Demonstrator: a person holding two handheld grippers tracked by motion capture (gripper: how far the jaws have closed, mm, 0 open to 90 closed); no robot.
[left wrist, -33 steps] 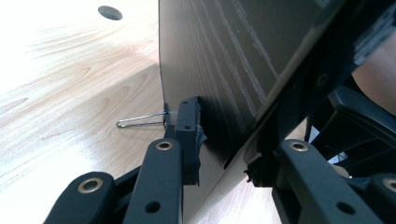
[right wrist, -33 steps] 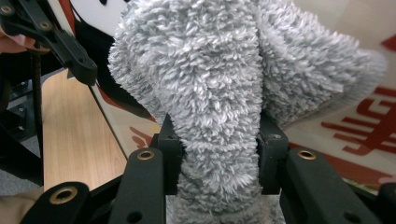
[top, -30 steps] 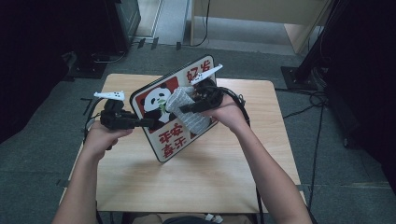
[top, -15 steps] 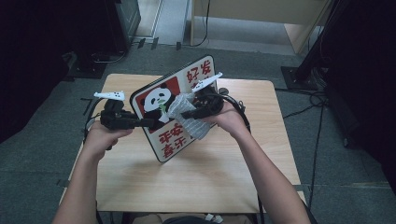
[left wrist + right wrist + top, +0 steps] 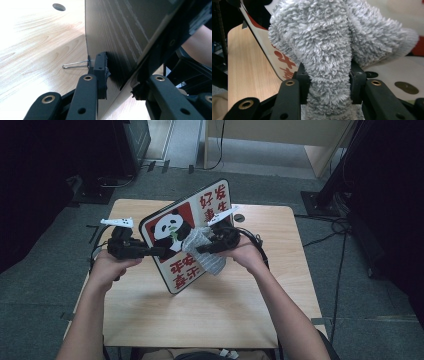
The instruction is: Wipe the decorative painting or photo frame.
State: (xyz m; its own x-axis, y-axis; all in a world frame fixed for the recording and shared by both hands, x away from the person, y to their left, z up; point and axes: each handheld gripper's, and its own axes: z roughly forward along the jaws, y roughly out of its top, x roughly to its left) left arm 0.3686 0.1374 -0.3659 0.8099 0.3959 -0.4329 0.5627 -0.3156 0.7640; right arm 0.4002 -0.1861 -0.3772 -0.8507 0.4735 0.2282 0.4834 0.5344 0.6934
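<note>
- Grey carpet floor (image 5: 45, 285) surrounds a light wooden surface (image 5: 200, 315); dark equipment stands at the far edges of the room.
- Right claw (image 5: 202, 249): closed on a fluffy grey cloth (image 5: 204, 251). In the right gripper view the cloth (image 5: 324, 55) is pinched between the two black jaws and bulges out above them.
- Cloth is pressed against the printed face of the panda sign board (image 5: 187, 232), just right of the panda picture.
- Left claw (image 5: 157, 252): clamped on the left edge of the board. In the left gripper view the board (image 5: 120, 35) sits edge-on between the jaws, wood-grain back side facing the camera.
- Board is held tilted above the middle of the surface, lower corner toward the person, upper corner toward the far edge; whether the lower corner touches the surface cannot be told.
- A thin wire clip (image 5: 75, 65) sticks out at the board's edge beside the left jaw.
- A round hole (image 5: 238, 218) sits in the surface near the far edge, right of the board.
</note>
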